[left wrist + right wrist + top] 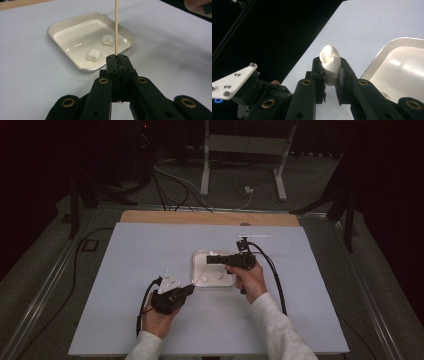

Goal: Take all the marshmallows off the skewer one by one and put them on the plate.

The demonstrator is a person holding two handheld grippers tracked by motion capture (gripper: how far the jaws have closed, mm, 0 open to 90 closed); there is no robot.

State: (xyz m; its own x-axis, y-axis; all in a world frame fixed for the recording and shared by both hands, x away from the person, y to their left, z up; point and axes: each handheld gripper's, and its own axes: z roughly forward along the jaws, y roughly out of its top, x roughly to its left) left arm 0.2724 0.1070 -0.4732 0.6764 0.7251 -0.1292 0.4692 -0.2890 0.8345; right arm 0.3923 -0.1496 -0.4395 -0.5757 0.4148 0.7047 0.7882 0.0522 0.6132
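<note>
My left gripper (117, 58) is shut on a thin wooden skewer (116, 27) that stands straight up from its tips. It rests low at the near left corner of a white square tray (53, 26). Two white marshmallows (93, 55) (108, 40) lie in that tray. A third marshmallow (330, 62) is squeezed between the pads of my right gripper (330, 68), which is shut on it. In the high view the right gripper (210, 259) points left over the tray (196, 257), and the left gripper (189, 290) sits just below the tray's corner.
A white sheet (150, 250) covers the table, with a wooden edge (210, 217) showing at the back. Cables and a metal stand (205, 165) lie on the dark floor beyond. The left gripper's grey plate (234, 80) shows in the right gripper view.
</note>
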